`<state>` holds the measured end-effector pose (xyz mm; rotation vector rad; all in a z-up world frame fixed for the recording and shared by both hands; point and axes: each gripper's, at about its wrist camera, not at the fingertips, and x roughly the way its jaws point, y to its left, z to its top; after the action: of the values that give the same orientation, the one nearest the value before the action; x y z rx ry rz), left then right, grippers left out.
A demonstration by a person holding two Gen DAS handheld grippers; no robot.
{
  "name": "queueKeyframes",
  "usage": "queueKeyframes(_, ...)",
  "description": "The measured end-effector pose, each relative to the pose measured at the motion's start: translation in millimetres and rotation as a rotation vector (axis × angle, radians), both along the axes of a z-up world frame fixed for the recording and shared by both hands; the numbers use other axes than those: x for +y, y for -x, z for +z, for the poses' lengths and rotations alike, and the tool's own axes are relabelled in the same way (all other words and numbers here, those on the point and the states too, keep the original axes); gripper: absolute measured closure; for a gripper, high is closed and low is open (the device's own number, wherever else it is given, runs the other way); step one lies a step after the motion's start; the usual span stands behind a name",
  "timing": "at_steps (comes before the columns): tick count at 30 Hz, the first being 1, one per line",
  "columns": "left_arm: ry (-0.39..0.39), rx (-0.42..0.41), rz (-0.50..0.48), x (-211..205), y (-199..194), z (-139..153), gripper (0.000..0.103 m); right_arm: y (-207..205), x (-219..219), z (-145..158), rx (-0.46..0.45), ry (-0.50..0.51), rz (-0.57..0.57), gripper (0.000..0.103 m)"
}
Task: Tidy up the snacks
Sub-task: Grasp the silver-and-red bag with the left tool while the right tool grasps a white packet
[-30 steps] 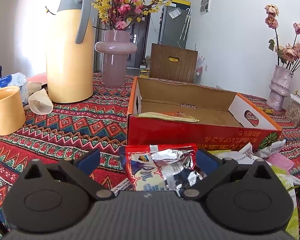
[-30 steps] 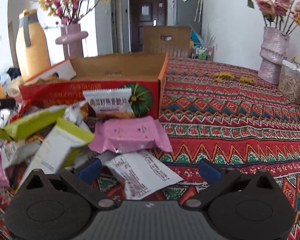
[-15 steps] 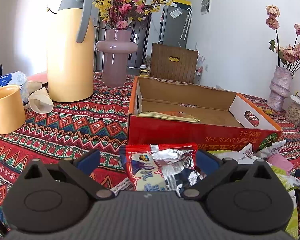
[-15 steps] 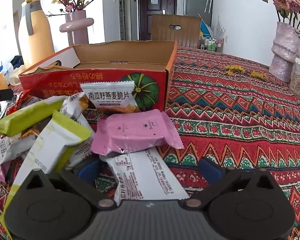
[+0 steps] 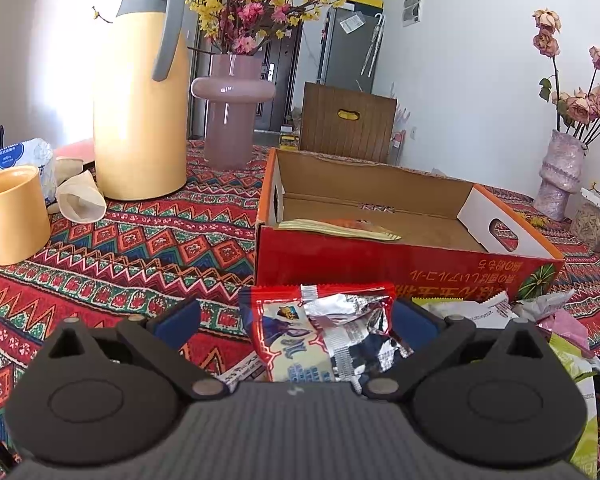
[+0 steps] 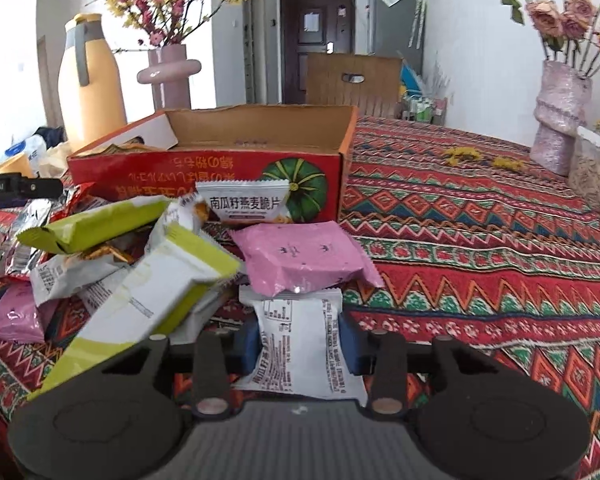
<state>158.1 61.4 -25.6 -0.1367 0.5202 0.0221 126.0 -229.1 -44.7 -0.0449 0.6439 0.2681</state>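
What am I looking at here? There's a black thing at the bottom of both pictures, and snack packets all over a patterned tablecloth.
There is no robot: a person holds one pair of tongs in each hand, and each carries a wide-angle camera looking forward along its two fingers. The black shape is the tool itself.

In the left hand's picture, the left tongs stand open, with a red and silver packet lying between the fingers, not squeezed.

In the right hand's picture, the right tongs have just closed on a white packet from the snack pile, below a pink packet.

Behind stands an open cardboard box, probably where the snacks go. A yellow jug, a mug and flower vases share the table.
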Motion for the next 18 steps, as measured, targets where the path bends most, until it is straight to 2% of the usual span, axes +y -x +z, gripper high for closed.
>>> queueKeyframes(12, -0.011, 0.115, -0.038, -7.9, -1.5, 19.6, 0.000, 21.1, -2.5, 11.0, -0.087, -0.017, -0.035, 0.064)
queueKeyframes(18, -0.089, 0.203, -0.014, -23.1, -5.8, 18.3, 0.000, 28.2, -5.4, 15.3, -0.119, -0.047, -0.028, 0.064)
